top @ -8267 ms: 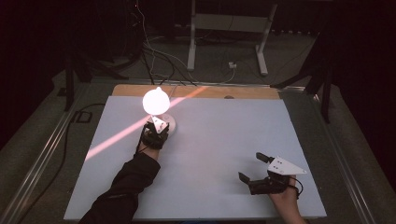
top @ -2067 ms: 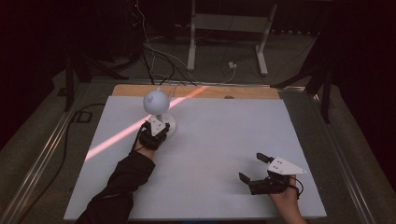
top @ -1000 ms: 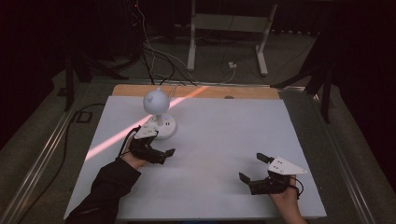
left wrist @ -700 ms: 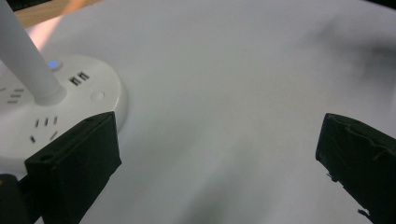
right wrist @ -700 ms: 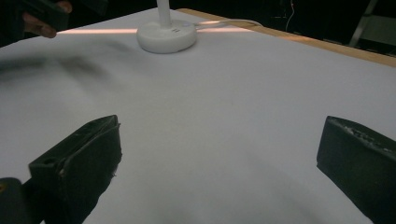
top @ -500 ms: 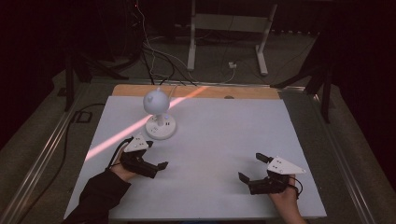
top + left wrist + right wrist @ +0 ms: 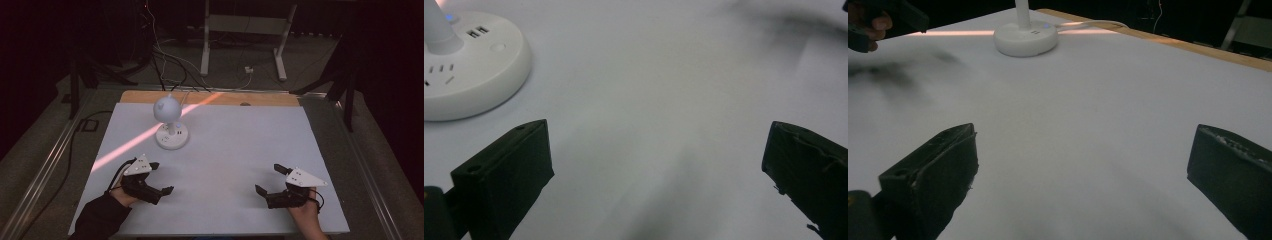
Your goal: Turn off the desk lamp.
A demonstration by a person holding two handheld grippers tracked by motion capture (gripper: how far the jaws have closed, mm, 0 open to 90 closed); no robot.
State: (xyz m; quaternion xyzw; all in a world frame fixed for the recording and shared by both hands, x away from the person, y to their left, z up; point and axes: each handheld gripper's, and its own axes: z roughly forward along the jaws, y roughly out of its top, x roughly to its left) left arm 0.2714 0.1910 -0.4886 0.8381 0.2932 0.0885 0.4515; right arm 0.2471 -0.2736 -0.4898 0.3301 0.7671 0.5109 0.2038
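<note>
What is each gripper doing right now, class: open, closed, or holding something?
Left gripper: open, holding nothing, near the lamp.
Right gripper: open, holding nothing, over the white table.

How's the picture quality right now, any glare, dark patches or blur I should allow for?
High view: room dim, a pinkish light streak slants across the white table, passing the desk lamp. Left gripper view: soft focus, a smeared dark shadow at top right. Right gripper view: a blurry shadow at upper left.

Left gripper (image 7: 161, 177) low at the near left, jaws spread wide; right gripper (image 7: 268, 178) near right, jaws wide too, both empty.
</note>
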